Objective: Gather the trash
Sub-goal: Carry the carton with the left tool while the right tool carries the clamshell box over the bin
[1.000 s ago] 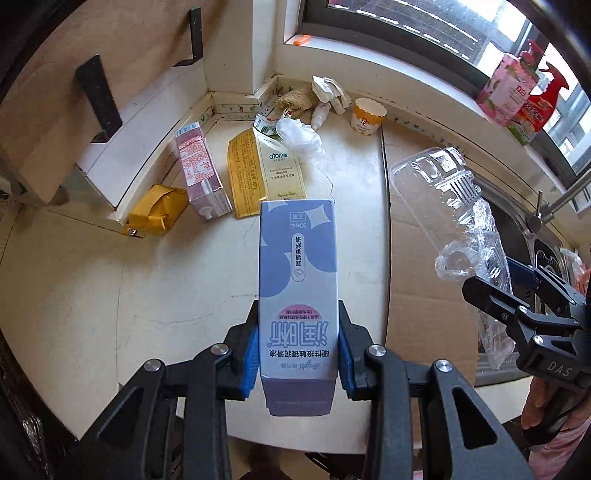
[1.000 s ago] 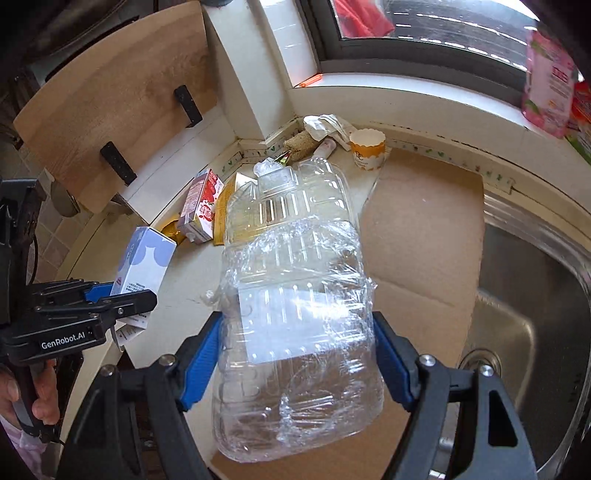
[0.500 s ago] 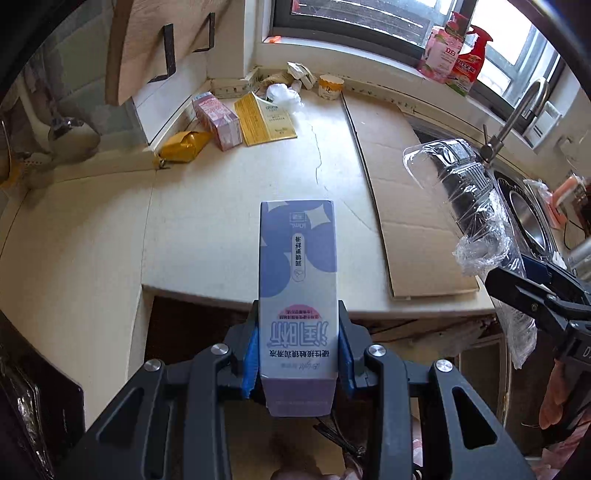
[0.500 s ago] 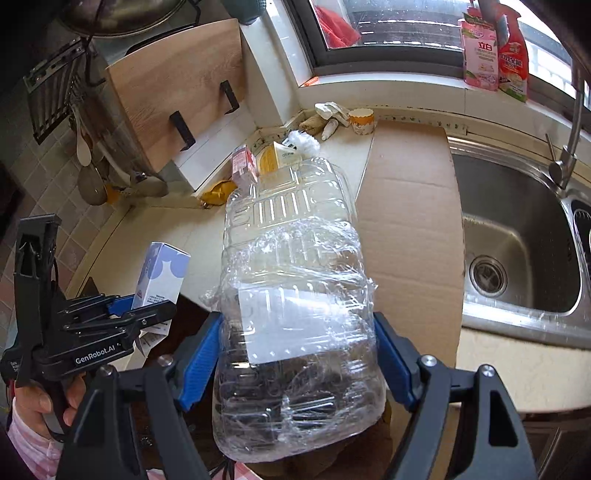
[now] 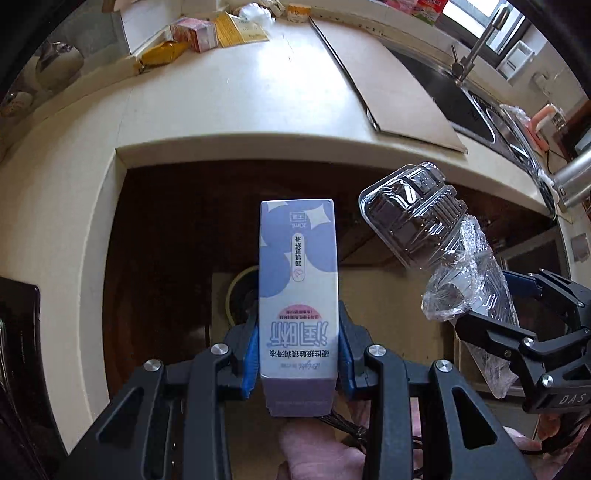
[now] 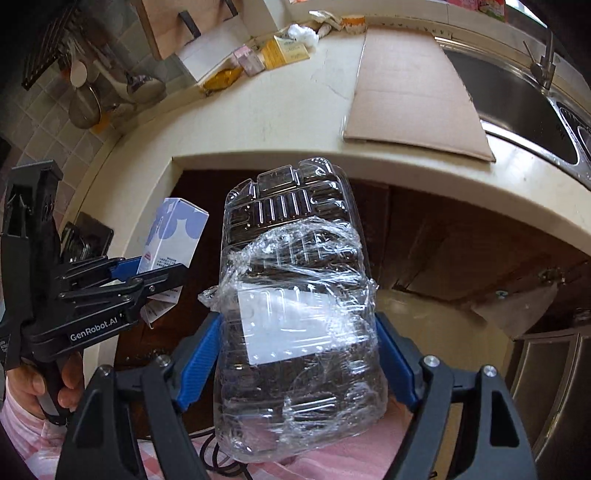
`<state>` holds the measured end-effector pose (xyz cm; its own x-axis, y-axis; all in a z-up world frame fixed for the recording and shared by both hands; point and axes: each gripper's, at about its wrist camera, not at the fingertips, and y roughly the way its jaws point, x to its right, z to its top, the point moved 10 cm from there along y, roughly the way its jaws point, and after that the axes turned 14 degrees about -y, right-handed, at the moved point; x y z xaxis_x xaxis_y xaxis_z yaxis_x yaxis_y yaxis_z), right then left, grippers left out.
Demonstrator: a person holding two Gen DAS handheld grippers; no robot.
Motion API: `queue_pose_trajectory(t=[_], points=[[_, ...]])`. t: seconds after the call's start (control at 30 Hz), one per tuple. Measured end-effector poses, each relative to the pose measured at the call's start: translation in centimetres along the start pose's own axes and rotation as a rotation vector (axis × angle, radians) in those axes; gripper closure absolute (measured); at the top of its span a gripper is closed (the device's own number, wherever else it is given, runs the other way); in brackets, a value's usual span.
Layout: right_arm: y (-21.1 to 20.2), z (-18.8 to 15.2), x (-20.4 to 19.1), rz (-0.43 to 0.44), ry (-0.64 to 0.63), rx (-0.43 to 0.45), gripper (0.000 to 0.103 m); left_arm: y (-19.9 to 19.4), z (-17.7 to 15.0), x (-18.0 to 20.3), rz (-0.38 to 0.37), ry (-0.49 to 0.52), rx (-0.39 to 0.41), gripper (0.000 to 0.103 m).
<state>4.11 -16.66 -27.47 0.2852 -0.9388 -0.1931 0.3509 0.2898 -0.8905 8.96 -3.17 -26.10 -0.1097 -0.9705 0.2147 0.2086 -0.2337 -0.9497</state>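
Left wrist view, hand-held gripper (image 5: 298, 354) clamping purple carton (image 5: 298, 280), perhaps over bin

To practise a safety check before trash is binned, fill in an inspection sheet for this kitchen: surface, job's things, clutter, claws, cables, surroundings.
Surface: pale counter, bare near its front edge; a cardboard sheet lies flat beside the sink.
Job's things: carton and clear wrapped container, both held off the counter, in front of its edge.
Clutter: pink box, yellow packet and white wrapper in the far corner.
Claws: left claw shut on the carton; right claw shut on the container.
Cables: dark cable below the right claw.
Surroundings: tap; utensils hanging on a tiled wall.
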Motion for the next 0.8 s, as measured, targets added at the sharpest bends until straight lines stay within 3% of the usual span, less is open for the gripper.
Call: queue_pose_trajectory(t=[0.1,0.2,0.43,0.8], points=[[2.0,-2.3,-0.3,0.029,-0.006,-0.07,0.022,2.5,-1.5,-0.1,0.008,-0.01,-0.064,0.07],[5.0,-4.3,0.1,0.084,0.019,-0.144,0.022,5.8,-2.9,-0.7,0.063,-0.015,-0.122,0.07],[13.7,-9.5,2.1,0.204,0.197,-0.305,0.021,14.8,-6.2,-2.7,0.168,-0.058,-0.29,0.07],[25.1,-14.7,3.2,0.338,0.429,-0.419,0.019,24.9,-7.8,-5.7,0.235,-0.072,-0.399,0.07]])
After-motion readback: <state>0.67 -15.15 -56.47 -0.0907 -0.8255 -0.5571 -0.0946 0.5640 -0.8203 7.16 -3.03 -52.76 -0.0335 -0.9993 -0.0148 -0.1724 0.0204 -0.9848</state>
